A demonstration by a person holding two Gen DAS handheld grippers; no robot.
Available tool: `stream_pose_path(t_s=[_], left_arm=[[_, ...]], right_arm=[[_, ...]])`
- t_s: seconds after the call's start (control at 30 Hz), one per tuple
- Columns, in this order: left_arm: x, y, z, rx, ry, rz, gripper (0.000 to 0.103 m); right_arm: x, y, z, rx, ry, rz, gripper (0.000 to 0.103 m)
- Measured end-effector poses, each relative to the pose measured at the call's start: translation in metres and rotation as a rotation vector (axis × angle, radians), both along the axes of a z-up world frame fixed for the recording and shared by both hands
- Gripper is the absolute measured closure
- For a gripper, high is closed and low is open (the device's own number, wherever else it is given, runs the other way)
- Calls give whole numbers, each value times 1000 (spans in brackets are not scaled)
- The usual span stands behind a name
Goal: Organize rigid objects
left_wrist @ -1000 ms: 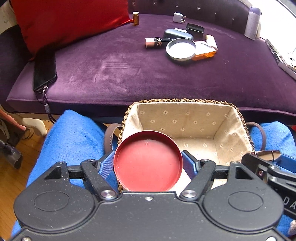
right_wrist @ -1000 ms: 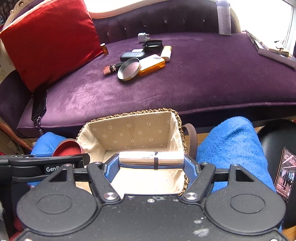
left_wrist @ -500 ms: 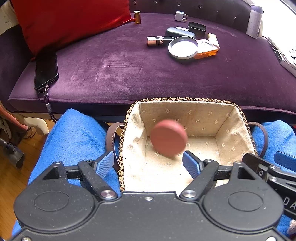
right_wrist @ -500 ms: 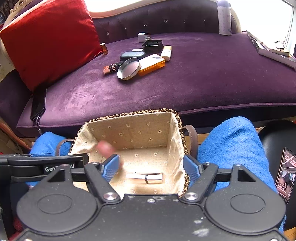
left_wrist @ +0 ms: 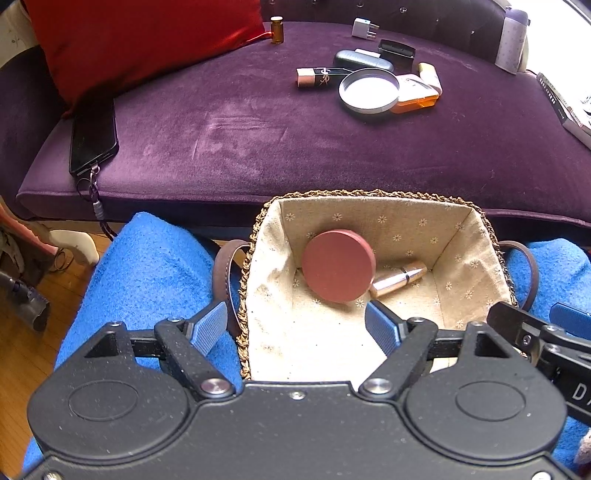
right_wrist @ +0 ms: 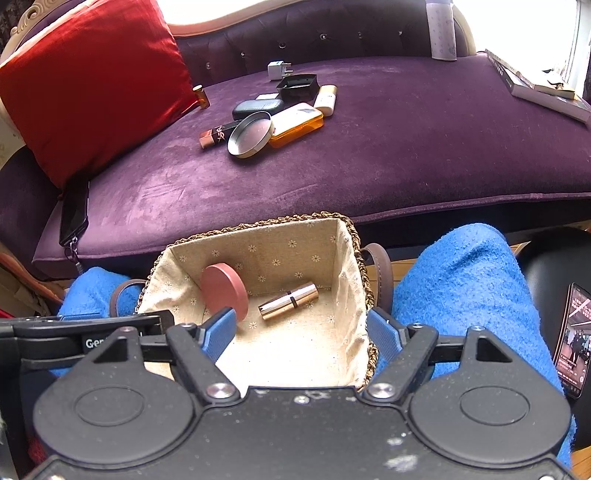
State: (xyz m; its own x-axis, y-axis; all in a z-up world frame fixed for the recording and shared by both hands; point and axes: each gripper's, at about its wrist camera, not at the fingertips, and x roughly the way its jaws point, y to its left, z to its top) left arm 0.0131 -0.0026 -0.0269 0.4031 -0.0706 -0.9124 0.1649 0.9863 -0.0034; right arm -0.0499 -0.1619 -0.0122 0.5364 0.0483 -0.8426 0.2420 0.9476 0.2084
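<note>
A fabric-lined woven basket (left_wrist: 461, 236) (right_wrist: 347, 266) rests on a lap under a blue blanket. Inside it, a round red tin (left_wrist: 338, 271) (right_wrist: 223, 290) leans against the left wall and a rose-gold lipstick tube (left_wrist: 399, 278) (right_wrist: 288, 301) lies on the floor. My left gripper (left_wrist: 295, 326) is open and empty over the basket's near left corner. My right gripper (right_wrist: 301, 332) is open and empty over the basket's near edge.
On the purple sofa seat (left_wrist: 221, 129) lie a silver tin lid (left_wrist: 369, 90), an orange case (left_wrist: 415, 94), a lipstick box (left_wrist: 319, 76), a dark case, a charger and a small vial (left_wrist: 276, 30). A phone (left_wrist: 94, 138) lies beside the red cushion (left_wrist: 129, 44).
Both grippers opened. The red tin dropped from the left one and the lipstick tube from the right one; both came to rest inside the basket.
</note>
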Motion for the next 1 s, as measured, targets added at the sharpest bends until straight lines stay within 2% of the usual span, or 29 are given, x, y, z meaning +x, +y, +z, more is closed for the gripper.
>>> stream_pose_path(t_s=[1.0], left_arm=[[-2, 3, -3, 0, 6, 8, 25]], right_arm=[[0, 0, -1, 3, 1, -1, 24]])
